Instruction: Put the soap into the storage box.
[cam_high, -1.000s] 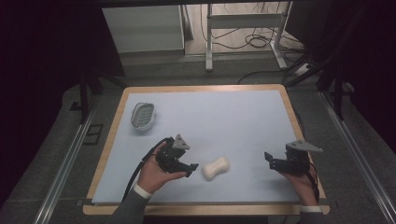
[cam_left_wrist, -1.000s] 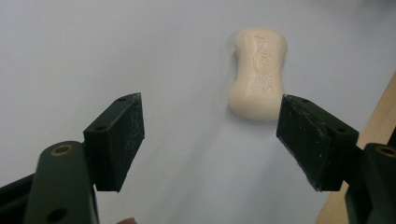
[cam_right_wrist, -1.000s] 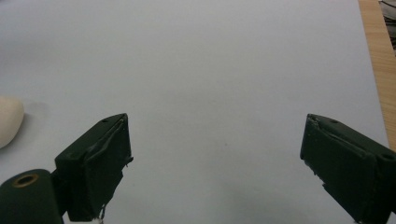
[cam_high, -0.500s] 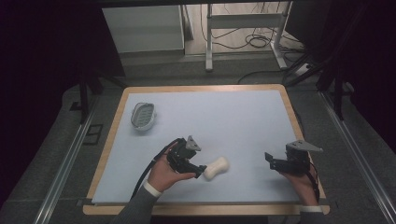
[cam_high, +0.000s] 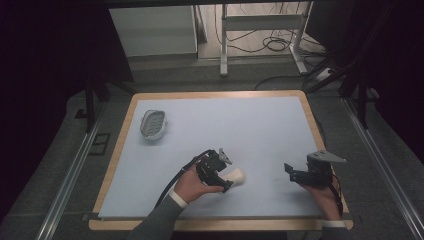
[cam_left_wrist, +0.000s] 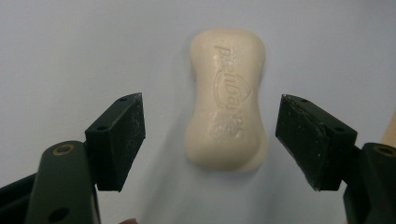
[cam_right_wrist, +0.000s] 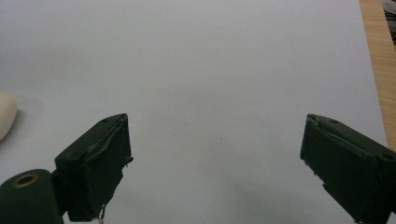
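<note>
A cream bar of soap (cam_left_wrist: 227, 100) with embossed lettering lies flat on the pale blue mat (cam_high: 240, 135). My left gripper (cam_left_wrist: 210, 140) is open, its two black jaws standing either side of the bar's near end without touching it. From above, the soap (cam_high: 236, 175) pokes out to the right of the left gripper (cam_high: 220, 175). My right gripper (cam_high: 292, 174) is open over bare mat near the front right. In the right gripper view, that gripper (cam_right_wrist: 215, 163) holds nothing and the soap's end (cam_right_wrist: 6, 120) shows at the left edge.
A small white soap dish (cam_high: 152, 123) with a grey ribbed inside sits at the mat's back left. The mat has a wooden border (cam_high: 320, 135). Metal rails run along both sides of the table, and cables lie on the floor behind.
My left gripper has moved right and forward until its open jaws straddle the soap. The right gripper has stayed in place.
</note>
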